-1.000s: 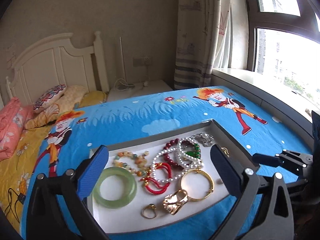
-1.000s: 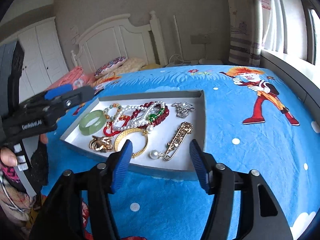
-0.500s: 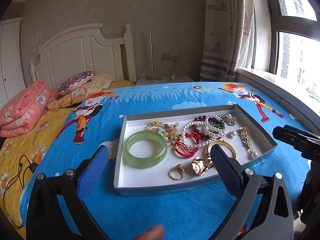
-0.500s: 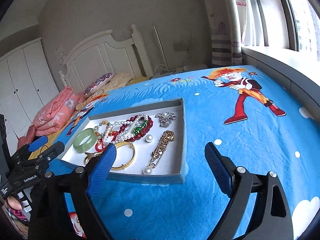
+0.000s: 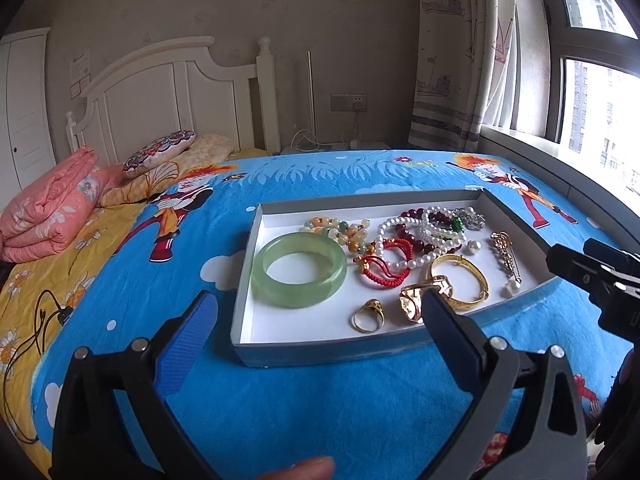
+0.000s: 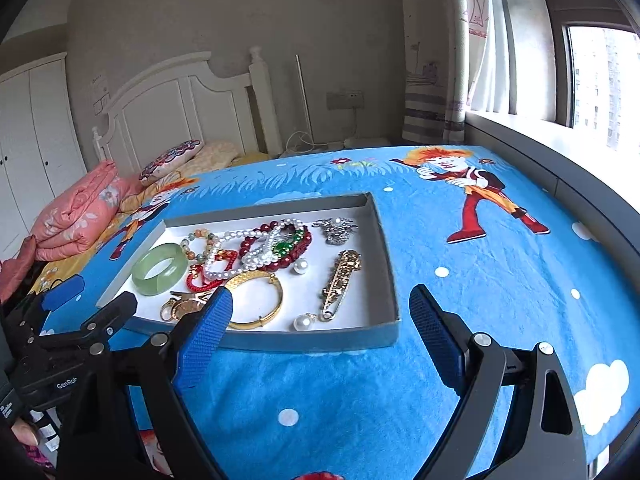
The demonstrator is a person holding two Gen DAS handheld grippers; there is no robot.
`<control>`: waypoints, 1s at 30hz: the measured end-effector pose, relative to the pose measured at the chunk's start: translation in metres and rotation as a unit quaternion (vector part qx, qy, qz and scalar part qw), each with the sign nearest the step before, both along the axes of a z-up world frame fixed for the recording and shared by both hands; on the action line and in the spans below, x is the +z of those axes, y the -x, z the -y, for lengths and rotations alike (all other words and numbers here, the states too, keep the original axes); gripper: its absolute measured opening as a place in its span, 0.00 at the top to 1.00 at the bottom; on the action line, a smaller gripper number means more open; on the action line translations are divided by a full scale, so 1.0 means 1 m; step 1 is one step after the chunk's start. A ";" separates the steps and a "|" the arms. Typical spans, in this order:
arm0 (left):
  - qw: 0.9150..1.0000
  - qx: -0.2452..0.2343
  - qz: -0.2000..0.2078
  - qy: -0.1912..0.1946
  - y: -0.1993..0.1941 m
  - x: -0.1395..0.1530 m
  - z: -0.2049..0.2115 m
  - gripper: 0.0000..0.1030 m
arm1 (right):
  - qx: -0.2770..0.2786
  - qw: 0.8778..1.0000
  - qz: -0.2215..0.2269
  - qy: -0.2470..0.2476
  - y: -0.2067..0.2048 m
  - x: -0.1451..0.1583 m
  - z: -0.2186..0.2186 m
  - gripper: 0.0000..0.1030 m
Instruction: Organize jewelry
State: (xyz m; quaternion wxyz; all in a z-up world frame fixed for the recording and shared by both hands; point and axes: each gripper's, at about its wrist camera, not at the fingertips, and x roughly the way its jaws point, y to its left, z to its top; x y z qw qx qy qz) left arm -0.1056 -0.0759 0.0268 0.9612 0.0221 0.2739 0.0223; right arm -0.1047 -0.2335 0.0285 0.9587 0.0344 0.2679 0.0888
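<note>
Both claws, left [image 5: 316, 316] and right [image 6: 320, 312], have drawn back from the tray [image 5: 320, 350] on the bed, spread wide, gripping nothing; the jewelry [image 5: 400, 252] lies inside, seemingly tangled, so sorting looks unfinished.

Both wrist cams face headboard [image 5: 168, 92], near, sharing tray [image 5: 320, 350].
</note>
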 end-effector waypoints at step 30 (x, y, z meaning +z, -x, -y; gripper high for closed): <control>1.000 -0.004 -0.001 0.003 -0.001 -0.004 0.000 0.02 | -0.019 1.000 -0.004 0.015 -0.007 -0.010 -0.004 0.16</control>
